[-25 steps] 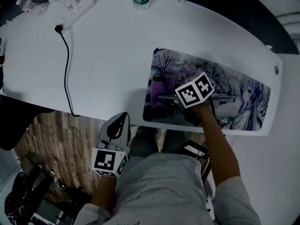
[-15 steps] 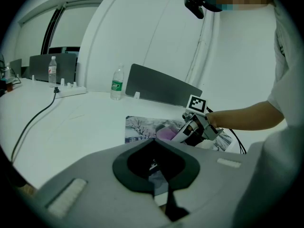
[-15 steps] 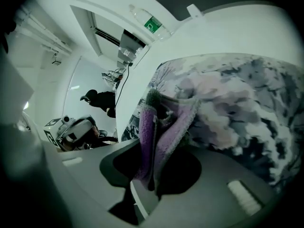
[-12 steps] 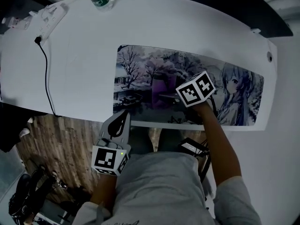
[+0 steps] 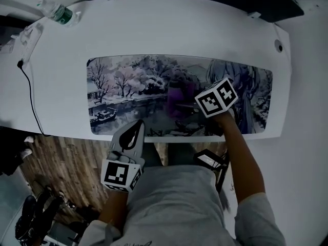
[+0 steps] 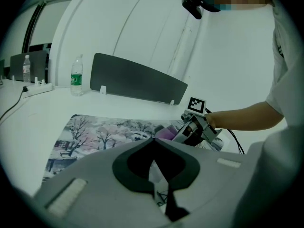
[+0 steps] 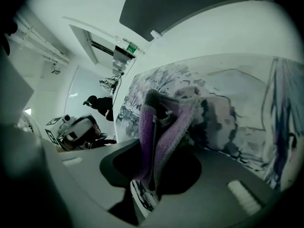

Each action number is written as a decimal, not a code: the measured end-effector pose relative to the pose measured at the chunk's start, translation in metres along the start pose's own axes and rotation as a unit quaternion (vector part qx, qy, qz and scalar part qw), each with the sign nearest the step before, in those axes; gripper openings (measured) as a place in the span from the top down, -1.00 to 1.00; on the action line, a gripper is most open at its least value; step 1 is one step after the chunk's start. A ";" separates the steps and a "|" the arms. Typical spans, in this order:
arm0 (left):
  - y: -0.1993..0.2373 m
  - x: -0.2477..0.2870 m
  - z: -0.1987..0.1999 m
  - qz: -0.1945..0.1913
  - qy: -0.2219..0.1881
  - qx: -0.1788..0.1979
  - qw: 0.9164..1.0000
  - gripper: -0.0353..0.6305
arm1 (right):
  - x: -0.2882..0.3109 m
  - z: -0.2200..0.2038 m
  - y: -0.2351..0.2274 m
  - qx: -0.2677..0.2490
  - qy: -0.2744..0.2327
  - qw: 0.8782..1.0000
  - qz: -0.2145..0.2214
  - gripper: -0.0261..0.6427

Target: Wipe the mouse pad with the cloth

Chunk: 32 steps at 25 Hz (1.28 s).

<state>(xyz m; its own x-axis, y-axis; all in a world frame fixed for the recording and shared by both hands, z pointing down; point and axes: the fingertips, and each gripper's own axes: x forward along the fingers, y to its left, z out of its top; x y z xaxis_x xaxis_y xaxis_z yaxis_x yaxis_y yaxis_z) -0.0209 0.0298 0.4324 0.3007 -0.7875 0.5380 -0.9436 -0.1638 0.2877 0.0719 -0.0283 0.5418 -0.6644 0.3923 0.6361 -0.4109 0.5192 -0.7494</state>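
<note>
Across the white desk (image 5: 154,29) the mouse pad (image 5: 133,86) lies flat with its long axis left to right, its near long edge just inside the desk's front edge; its print shows blossoming trees and a small boat on water at the left, and a long-haired drawn figure at the right end; no writing on it can be read. Right of the pad's middle, the purple cloth (image 5: 177,94) rests on the print, pinched by the right gripper (image 5: 180,106); the right gripper view shows the jaws closed tight on the folded cloth (image 7: 161,132), its folds standing upright between them and its free end touching the pad (image 7: 237,94), which the marker cube partly hides from the head view. The left gripper (image 5: 137,126) hangs off the desk, just in front of its near edge, over the wooden floor (image 5: 66,163); its own view shows its jaws (image 6: 153,141) brought together at the tips with nothing between them. A water bottle (image 5: 57,13) lies at the far left corner; its label is green, its print too small to read. Only the left gripper view shows the bottle (image 6: 76,77) standing upright, a power strip (image 6: 38,87) beside it, and a dark divider panel (image 6: 137,82) along the desk's far edge; only the head view shows the whole pad.
</note>
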 end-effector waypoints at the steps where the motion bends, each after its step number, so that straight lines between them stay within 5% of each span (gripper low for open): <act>1: -0.007 0.006 0.000 0.000 0.002 0.001 1.000 0.85 | -0.006 -0.004 -0.006 0.001 -0.002 1.000 0.000 0.61; 32: -0.186 0.128 0.022 -0.073 0.034 0.067 0.995 0.85 | -0.217 -0.127 -0.157 0.078 -0.080 0.993 -0.047 0.61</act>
<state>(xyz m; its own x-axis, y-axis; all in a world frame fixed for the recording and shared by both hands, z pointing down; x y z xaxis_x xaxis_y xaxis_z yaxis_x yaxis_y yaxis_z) 0.1902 -0.0537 0.4302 0.4393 -0.7088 0.5519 -0.8983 -0.3545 0.2598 0.3601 -0.0988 0.5444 -0.7042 0.2150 0.6766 -0.5590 0.4195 -0.7152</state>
